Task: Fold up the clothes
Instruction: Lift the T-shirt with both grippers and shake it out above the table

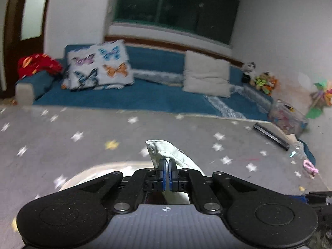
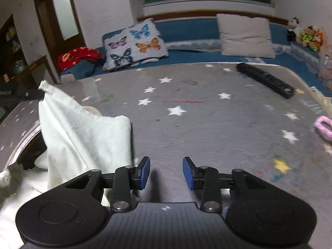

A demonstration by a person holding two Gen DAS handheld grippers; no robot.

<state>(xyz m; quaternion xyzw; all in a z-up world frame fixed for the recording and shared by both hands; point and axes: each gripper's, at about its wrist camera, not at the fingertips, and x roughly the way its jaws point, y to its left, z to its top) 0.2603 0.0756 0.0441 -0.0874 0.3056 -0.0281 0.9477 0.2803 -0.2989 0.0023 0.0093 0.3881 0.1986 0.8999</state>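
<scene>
The left gripper [image 1: 167, 167] has its blue-padded jaws pressed together on a corner of the pale garment [image 1: 164, 147], a thin, whitish-cream cloth with a stitched hem and a loose thread trailing off toward 4 o'clock. The pinched corner bunches up just past the fingertips, and the rest of the fabric runs back under the gripper body.

In the right wrist view the same garment [image 2: 83, 137] stands lifted at 9 o'clock, rising to a small knotted-looking tip at 10 o'clock and hanging in soft vertical folds. Its lower part lies crumpled at 8 o'clock, over the edge of the table [image 2: 207, 124]. The fabric looks light, slightly creased and plain, with no print.

The right gripper [image 2: 166, 173] has its jaws spread, with nothing between the blue pads [image 2: 145, 172]; only the grey, star-patterned tabletop shows in the gap. Its left finger sits just beside the hanging cloth; whether it touches cannot be told.

A black remote control [image 2: 265, 79] lies on the table at 2 o'clock, well apart from the garment, and a pink hair tie [image 2: 323, 127] lies near the edge at 3 o'clock.
</scene>
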